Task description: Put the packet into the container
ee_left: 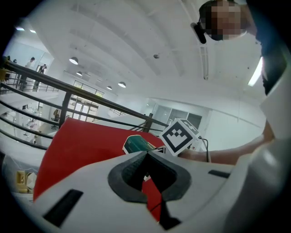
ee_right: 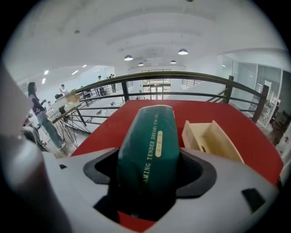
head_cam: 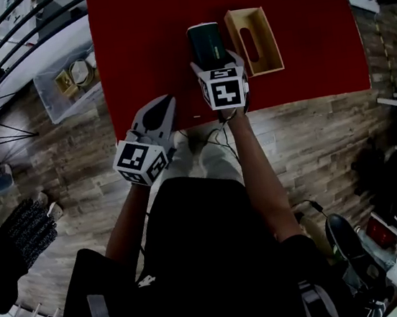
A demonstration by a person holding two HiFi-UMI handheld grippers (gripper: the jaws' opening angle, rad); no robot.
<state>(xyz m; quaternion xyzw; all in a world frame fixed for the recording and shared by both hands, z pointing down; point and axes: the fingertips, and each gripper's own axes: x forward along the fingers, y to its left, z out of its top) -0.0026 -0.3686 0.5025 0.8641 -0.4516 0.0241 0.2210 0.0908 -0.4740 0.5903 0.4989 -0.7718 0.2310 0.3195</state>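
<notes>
Holding the packet [ee_right: 150,145]: right gripper [head_cam: 218,63] has its jaws clenched on the dark green pack, one pad on each side, and the far end sticks out past the tips. The packet sits over the red bench [head_cam: 147,45], just beside the left long wall of the open wooden container [head_cam: 263,44], not inside it. Can't tell whether the two touch. Container lies flat on the bench with a slot in its floor. Left gripper [head_cam: 166,107] is at the near bench edge, well apart from the packet, jaws together with nothing gripped.
</notes>
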